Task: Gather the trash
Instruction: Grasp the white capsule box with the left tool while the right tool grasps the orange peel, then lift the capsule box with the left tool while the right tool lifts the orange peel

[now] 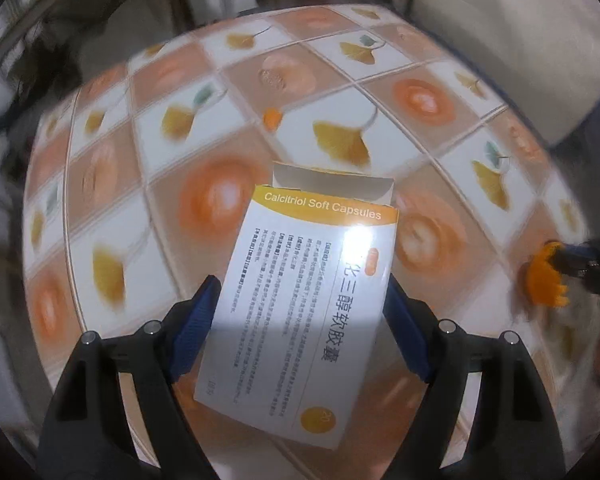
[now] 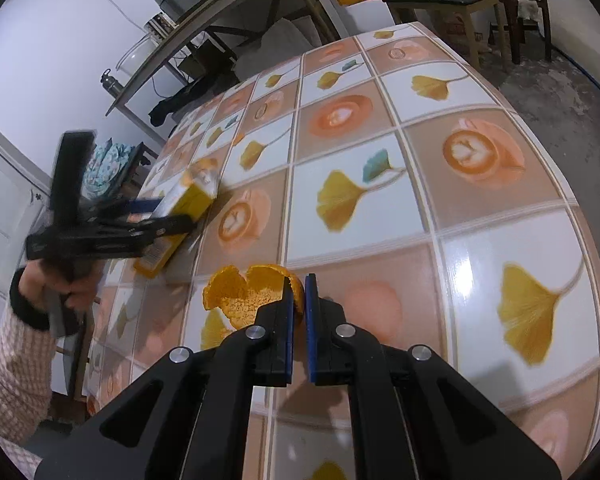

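A: Tablecloth (image 2: 480,240)? Glossy, smooth, looks like plastic/oilcloth w/ printed tiles, glare on it.

B: Carton (image 1: 300,304) on that cloth: thin card, glossy printed face, matt grey inside the flap.

A: Peel (image 2: 244,292) near the cloth's front edge: rough, pitted, matt inside.

B: Left gripper (image 1: 300,316) arms: matt black plastic, ribbed blue pads (image 1: 194,332), shiny metal pins. Sleeve (image 2: 12,364) left of the cloth: soft checked fabric, dark knit cuff.

Black gripper (image 2: 298,308), blue pads (image 2: 286,328), pink checked sleeve (image 2: 12,364)
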`<state>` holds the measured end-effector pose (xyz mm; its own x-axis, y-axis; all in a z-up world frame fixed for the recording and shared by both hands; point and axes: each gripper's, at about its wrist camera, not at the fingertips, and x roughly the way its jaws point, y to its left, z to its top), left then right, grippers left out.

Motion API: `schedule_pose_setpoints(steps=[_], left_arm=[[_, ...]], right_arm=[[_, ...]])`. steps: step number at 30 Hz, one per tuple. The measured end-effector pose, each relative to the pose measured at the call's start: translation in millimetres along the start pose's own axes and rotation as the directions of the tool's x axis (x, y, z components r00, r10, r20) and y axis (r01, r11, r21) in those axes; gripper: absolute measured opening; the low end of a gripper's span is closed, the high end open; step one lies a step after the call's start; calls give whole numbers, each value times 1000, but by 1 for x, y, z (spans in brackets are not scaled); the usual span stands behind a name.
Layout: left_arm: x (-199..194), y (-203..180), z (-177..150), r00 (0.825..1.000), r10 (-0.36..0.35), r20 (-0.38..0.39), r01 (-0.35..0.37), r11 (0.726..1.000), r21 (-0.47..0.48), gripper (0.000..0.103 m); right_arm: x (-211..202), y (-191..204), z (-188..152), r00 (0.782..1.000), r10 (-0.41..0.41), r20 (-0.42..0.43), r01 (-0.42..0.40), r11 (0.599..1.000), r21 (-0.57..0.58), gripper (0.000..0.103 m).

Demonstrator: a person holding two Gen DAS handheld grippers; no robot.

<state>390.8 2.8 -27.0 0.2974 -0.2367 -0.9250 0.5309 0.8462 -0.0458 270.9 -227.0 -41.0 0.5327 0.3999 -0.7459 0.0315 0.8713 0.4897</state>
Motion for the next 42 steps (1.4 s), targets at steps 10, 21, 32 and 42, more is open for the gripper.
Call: schedule_pose_setpoints(steps=[10, 21, 32, 42], left_arm=[[-61, -15, -135, 994, -10, 110, 34, 976, -214, 78], [-54, -47, -159, 987, 80, 138, -59, 987, -151, 83], [-42, -57, -165, 978, 151, 142, -129, 979, -155, 83], [-44, -63, -166, 971, 181, 156, -159, 977, -144, 77]], right_arm=[[-23, 12, -61, 999, -19, -49, 17, 999, -32, 6], [-27, 25, -74, 993, -87, -85, 81, 994, -73, 14], [-29, 33, -78, 987, -149, -53, 143, 985, -99, 30], [-24, 40, -77, 983, -182, -35, 177, 977, -120, 17]])
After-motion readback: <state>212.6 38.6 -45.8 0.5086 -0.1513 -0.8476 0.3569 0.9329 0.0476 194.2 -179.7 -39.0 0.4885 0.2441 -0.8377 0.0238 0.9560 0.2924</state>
